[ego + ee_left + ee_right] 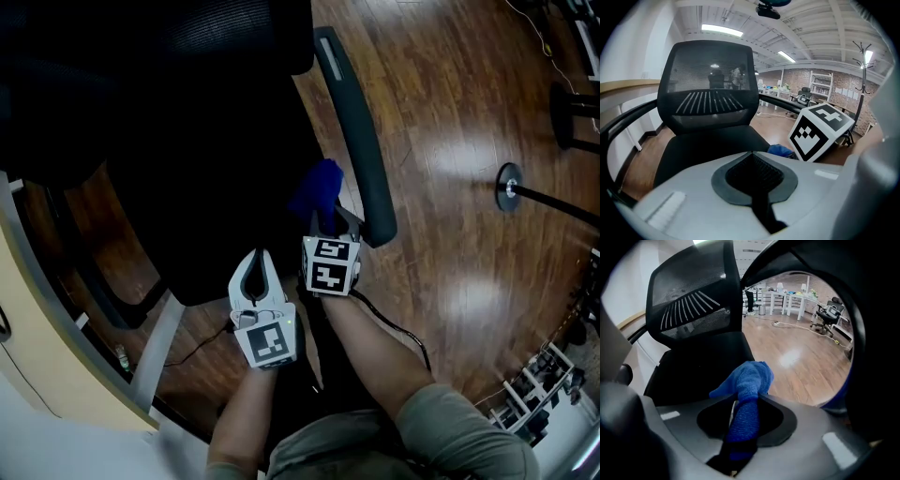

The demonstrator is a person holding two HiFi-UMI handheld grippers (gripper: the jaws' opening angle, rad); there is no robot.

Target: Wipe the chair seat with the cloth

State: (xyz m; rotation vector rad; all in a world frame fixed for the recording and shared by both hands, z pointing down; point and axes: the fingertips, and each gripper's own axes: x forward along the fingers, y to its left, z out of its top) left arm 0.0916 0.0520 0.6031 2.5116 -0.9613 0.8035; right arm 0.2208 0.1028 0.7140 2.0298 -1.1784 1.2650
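A black office chair fills the upper left of the head view, its seat dark and its mesh backrest upright ahead of both grippers. My right gripper is shut on a blue cloth, which bunches out past the jaw tips over the seat's right edge, beside the grey armrest. In the right gripper view the cloth runs up between the jaws of my right gripper. My left gripper hovers at the seat's front edge, just left of the right one, shut and holding nothing.
Wooden floor spreads to the right, with a round stand base and pole on it. A curved desk edge and a white leg lie at the lower left. A cable trails by my right arm.
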